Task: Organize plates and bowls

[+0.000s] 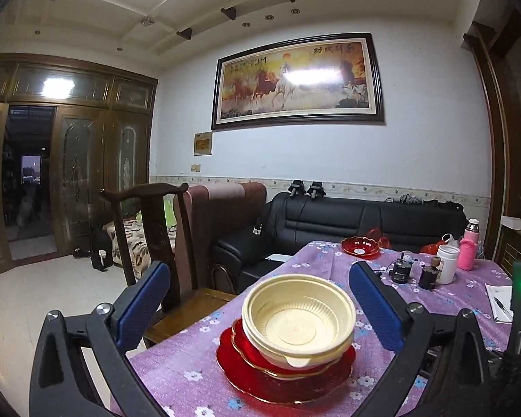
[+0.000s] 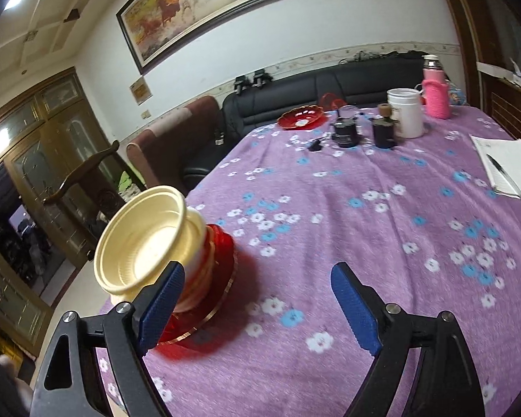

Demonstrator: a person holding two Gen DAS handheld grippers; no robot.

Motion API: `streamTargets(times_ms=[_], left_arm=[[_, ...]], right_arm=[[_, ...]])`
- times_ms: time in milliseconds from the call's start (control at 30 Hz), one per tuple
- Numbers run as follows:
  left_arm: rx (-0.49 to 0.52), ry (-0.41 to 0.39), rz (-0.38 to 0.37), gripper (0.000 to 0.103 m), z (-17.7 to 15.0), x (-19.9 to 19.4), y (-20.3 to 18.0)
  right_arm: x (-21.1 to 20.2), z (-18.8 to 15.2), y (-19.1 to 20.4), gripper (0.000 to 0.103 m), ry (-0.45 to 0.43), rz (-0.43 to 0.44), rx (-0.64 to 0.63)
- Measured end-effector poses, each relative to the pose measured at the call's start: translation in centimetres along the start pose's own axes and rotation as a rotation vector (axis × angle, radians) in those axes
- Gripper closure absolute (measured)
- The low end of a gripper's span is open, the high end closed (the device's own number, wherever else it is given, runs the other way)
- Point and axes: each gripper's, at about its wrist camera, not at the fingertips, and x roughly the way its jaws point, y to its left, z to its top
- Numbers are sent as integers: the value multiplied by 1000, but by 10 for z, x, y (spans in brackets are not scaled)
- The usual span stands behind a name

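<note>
Both tongs are spread apart and grasp nothing: the left tongs (image 1: 260, 299) hang above the stack with one blue pad on each side of it, and the right tongs (image 2: 257, 299) hover over the bare purple cloth just beside the stack. The stack stands near the counter (image 2: 382, 243) edge that faces the wooden chair (image 1: 156, 229), close to the corner nearest to the person. It is made of cream bowls (image 1: 297, 323) nested mouth up, on a small red plate (image 1: 241, 342), on a large red plate (image 1: 246, 378). One red dish (image 1: 360, 246) is left alone at the far edge, near the black sofa (image 1: 347, 222), so I judge the step in hand is to fetch it. To do this well, I think the tongs should come low from the side, pinch the scalloped rim firmly, and carry the dish level, because glossy plastic may slip. The white jar (image 2: 405, 113) and the dark small bottles (image 2: 383, 128) stand near it, so the approach should come from the open side. The bowls and plates are round and have no real long axis; each opens upward, and the upper bowl sits a little tilted, with its small lip tab (image 1: 297, 361) turned to the near edge.
</note>
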Motion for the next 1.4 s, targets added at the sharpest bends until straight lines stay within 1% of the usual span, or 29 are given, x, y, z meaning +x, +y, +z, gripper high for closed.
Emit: streamTargets(times_ms=[67, 167, 233, 300, 500, 567, 600, 633, 767, 967, 1200, 1400], left_arm=[[-11, 22, -13, 0, -4, 1, -2], [-11, 101, -39, 0, -11, 8, -9], [5, 132, -44, 0, -16, 10, -12], [26, 145, -37, 0, -21, 11, -18], [83, 145, -30, 0, -30, 10, -31], [130, 173, -28, 0, -35, 12, -38], [145, 189, -38, 0, -37, 14, -40], [155, 212, -65, 0, -39, 16, -42], [134, 274, -96, 0, -45, 26, -40], [82, 354, -104, 0, -51, 44, -27], [56, 394, -87, 0, -58, 53, -17], [47, 407, -82, 0, -59, 57, -12]], right_arm=[[-6, -6, -3, 13, -4, -11, -4], [-11, -13, -2, 13, -7, -32, -22], [-12, -19, 1, 13, -5, -42, -40], [-13, -24, 5, 13, -3, -47, -61], [-11, -32, 11, 12, 6, -54, -95], [-10, -33, 12, 12, 11, -50, -95], [-9, -33, 12, 12, 13, -51, -98], [-7, -34, 13, 12, 15, -52, -101], [-2, -39, 22, 12, 28, -66, -142], [4, -45, 39, 12, 37, -70, -204], [12, -49, 61, 12, 51, -66, -276], [14, -48, 64, 12, 49, -69, -280]])
